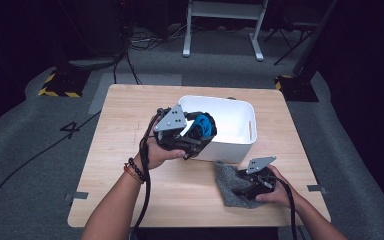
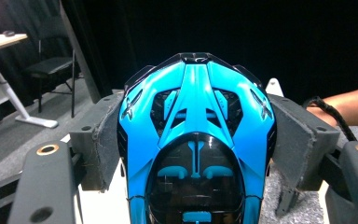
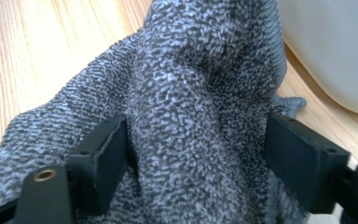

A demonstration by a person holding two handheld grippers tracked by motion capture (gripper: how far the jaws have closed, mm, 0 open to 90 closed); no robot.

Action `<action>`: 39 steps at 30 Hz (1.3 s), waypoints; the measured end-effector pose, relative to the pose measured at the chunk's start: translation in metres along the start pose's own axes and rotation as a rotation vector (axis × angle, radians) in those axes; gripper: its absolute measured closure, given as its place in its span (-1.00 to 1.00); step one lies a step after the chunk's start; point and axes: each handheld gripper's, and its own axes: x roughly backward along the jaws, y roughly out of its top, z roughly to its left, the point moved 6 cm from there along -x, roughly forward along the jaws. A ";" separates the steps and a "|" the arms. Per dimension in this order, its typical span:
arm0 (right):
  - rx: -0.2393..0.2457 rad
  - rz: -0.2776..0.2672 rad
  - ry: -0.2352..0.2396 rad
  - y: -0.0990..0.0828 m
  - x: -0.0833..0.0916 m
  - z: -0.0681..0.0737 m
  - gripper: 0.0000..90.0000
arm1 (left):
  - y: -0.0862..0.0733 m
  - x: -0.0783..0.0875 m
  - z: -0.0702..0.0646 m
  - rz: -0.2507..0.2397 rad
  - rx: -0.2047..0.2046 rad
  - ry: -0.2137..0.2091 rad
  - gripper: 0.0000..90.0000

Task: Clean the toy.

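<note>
- Left gripper (image 1: 196,134), centre of the high view, held up off the bench (image 1: 130,130) at the near left rim of the white bin (image 1: 240,125). Its jaws are clamped on a blue and black toy car (image 1: 203,126).
- In the left gripper view the toy car (image 2: 196,144) fills the middle of the frame, nose toward the top, with a padded jaw pressed against each of its flanks. The left gripper (image 2: 196,140) has it squarely between the pads.
- Right gripper (image 1: 240,189), lower right of the high view, is low on the bench and lies over a grey cloth (image 1: 227,182). The hand (image 1: 275,192) grips its body from the right.
- Grey cloth lies rumpled on the bench just in front of the bin's near wall, lower right of centre.
- In the right gripper view a raised fold of the cloth (image 3: 191,116) stands between the two jaws. The right gripper (image 3: 198,154) has its jaws parted; the right jaw stands clear of the fold, the left jaw sits at its edge. No squeeze on the fabric.
- Bin wall (image 3: 335,51) shows at the upper right of the right gripper view, close beside the cloth.
- Bench wood shows pale at the upper left of that view.
</note>
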 end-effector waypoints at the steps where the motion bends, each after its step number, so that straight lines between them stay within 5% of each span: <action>1: 0.003 0.001 -0.002 0.001 -0.001 0.000 -0.52 | 0.000 0.000 0.002 -0.001 0.001 0.004 -0.42; 15: 0.021 -0.120 -0.009 -0.009 -0.002 0.002 -0.56 | -0.005 0.005 0.013 -0.017 0.024 0.030 -0.42; 22: 0.022 -0.121 -0.019 -0.010 -0.002 0.002 -0.57 | -0.008 0.006 0.018 0.020 0.010 0.050 -0.42; 29: 0.020 -0.119 -0.023 -0.010 -0.002 0.002 -0.57 | -0.009 0.027 0.022 0.023 0.005 0.082 -0.42; 39: 0.018 -0.122 -0.023 -0.010 -0.002 0.002 -0.57 | -0.047 0.050 0.019 0.100 0.032 0.087 -0.42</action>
